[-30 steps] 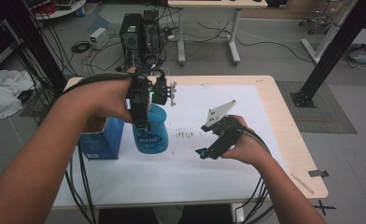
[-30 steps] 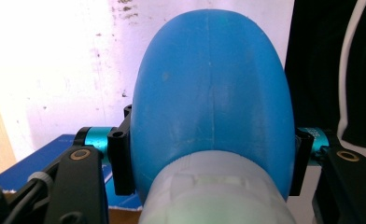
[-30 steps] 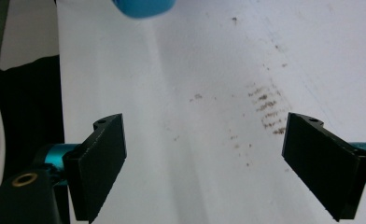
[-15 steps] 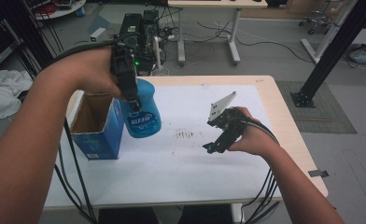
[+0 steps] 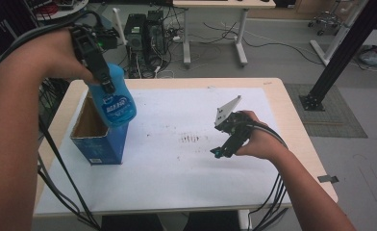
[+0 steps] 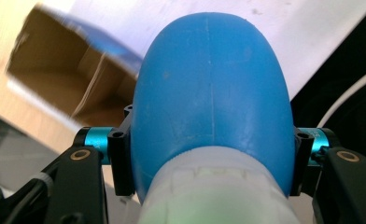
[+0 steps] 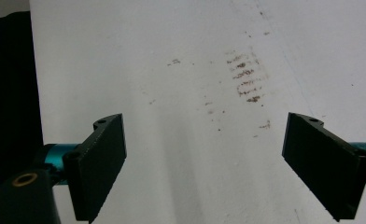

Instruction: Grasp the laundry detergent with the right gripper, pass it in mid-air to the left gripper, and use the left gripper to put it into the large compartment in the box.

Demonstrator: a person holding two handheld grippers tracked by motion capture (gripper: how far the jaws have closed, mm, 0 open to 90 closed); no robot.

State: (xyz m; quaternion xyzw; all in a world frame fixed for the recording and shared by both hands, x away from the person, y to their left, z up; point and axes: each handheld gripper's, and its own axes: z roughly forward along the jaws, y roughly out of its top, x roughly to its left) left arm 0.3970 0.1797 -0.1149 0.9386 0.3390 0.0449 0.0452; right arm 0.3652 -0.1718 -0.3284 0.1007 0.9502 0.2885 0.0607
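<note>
My left gripper clamps a blue plastic bottle, white label, above the open box. Right gripper gapes empty over the worktop.

A grey floor is seen behind the wooden desk, strewn with cables. A white table, computer towers and a black metal post are placed beyond.

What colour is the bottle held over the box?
Blue bottle, with a whitish neck; clearest in the left gripper view.
</note>
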